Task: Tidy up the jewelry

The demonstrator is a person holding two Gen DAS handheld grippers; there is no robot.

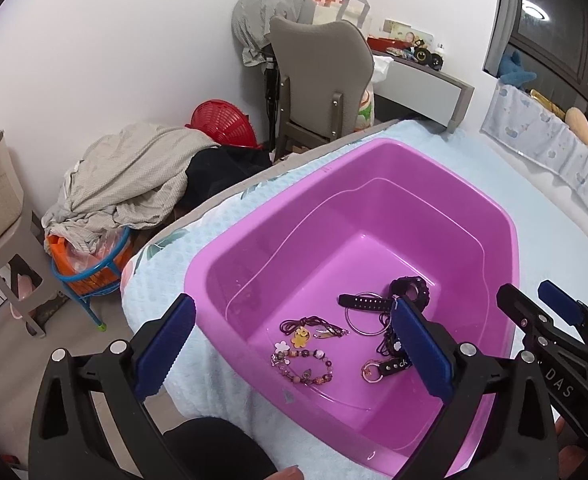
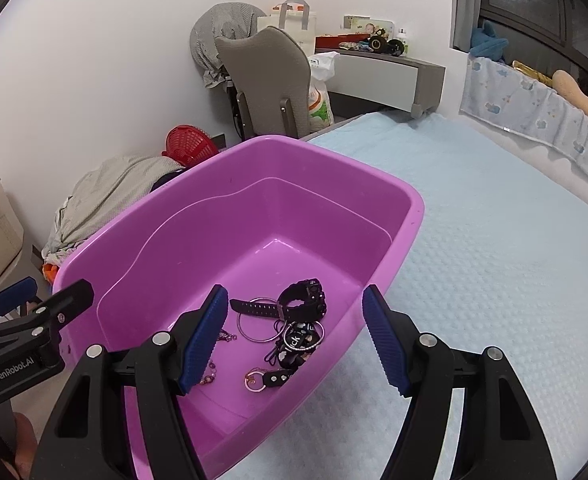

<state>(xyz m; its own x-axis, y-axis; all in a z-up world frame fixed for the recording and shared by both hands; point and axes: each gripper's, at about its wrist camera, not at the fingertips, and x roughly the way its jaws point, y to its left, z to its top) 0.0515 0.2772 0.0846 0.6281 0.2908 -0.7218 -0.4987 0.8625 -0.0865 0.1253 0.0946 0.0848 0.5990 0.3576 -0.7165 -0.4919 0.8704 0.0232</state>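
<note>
A pink plastic tub (image 1: 494, 208) sits on a pale blue bedspread (image 2: 494, 264). On its floor lie a beaded bracelet (image 1: 302, 364), a cord necklace with a yellow charm (image 1: 301, 336), a black watch (image 1: 408, 288), a thin silver bangle (image 1: 360, 316) and a black strap on a key ring (image 1: 386, 368). My left gripper (image 1: 292, 302) hangs wide open above the tub's near left part, with nothing pressed between its blue pads. My right gripper (image 2: 295, 292) stands open over the tub's near right rim, above the watch (image 2: 302, 298) and bangle (image 2: 253, 328), holding nothing.
The bed's left edge drops to a floor crowded with a heap of laundry (image 1: 133, 176), a blue wire basket (image 1: 93, 268) and a grey chair (image 1: 318, 76). A padded bed rail (image 2: 534, 120) runs along the far right. A dark sleeve (image 1: 213, 448) is at the bottom.
</note>
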